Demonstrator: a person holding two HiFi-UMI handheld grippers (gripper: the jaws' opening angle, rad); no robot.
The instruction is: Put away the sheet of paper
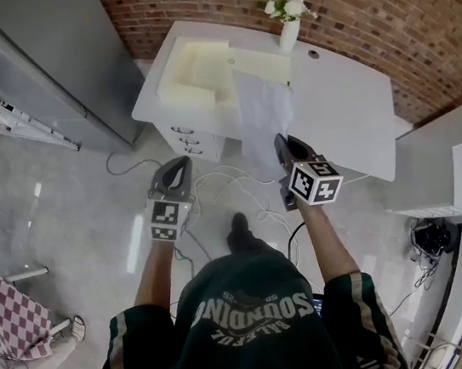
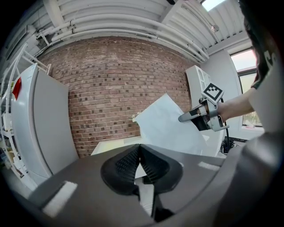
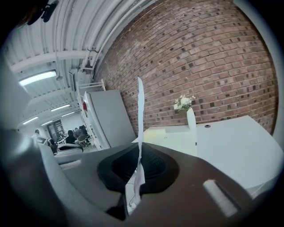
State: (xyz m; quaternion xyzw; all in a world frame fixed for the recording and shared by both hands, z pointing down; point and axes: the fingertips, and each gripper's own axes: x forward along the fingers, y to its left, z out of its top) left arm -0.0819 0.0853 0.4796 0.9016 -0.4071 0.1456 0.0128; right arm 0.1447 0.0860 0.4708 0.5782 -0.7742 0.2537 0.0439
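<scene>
My right gripper (image 1: 282, 144) is clamped on the sheet of paper (image 1: 265, 110), held at the white desk's (image 1: 349, 110) near edge. My left gripper (image 1: 178, 165), beside it, is closed and empty.

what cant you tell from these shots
- Print on the sheet of paper: too small in the head view; edge-on in the right gripper view, where the right gripper pinches it.
- Table surface behind the sheet: covered by it in the head view.
- Drawers below: mostly hidden under the tabletop.
- Distant people: too small, right gripper view.
</scene>
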